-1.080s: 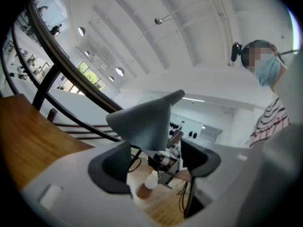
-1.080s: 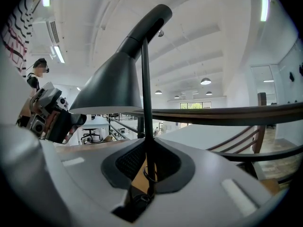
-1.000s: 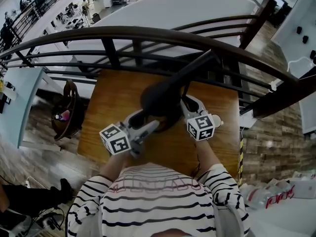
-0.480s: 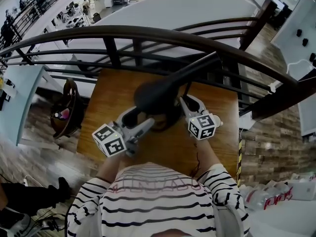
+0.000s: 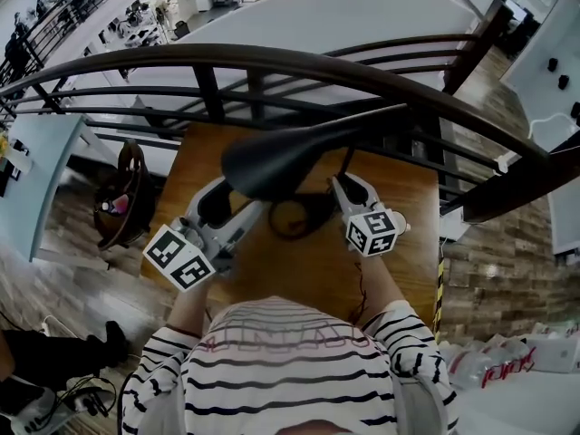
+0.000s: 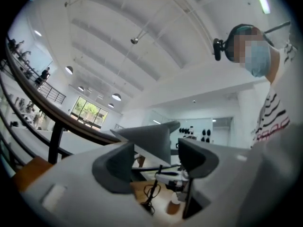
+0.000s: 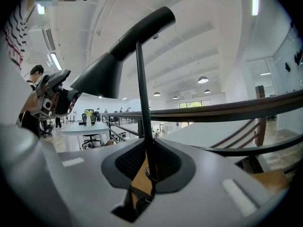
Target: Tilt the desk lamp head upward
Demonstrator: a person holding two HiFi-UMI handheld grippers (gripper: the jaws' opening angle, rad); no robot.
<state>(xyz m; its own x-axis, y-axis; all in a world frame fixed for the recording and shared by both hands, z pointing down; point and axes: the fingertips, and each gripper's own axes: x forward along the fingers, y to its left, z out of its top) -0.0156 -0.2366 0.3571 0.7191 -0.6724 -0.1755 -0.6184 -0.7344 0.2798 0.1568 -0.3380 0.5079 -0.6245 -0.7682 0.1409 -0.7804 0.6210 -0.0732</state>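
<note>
The black desk lamp's cone head (image 5: 267, 159) hangs over the wooden table (image 5: 399, 270), with its tube running up and right toward the railing. My left gripper (image 5: 227, 205) is under the head. In the left gripper view the cone (image 6: 151, 138) sits between the wide jaws of that gripper (image 6: 156, 162); it touches the left pad and a gap shows at the right pad. These jaws have just been closing a little. My right gripper (image 5: 349, 188) (image 7: 147, 162) is shut on the lamp's thin upright stem (image 7: 143, 126) near its foot.
A dark curved railing (image 5: 272, 62) runs along the table's far edge. The lamp's black cable (image 5: 294, 216) lies coiled on the table between the grippers. A wooden chair with a bag (image 5: 122, 198) stands left of the table. The person's striped shirt fills the near edge.
The left gripper has moved left and upward. The lamp head has risen and swung left with it, now nearer level. The right gripper has stayed on the stem.
</note>
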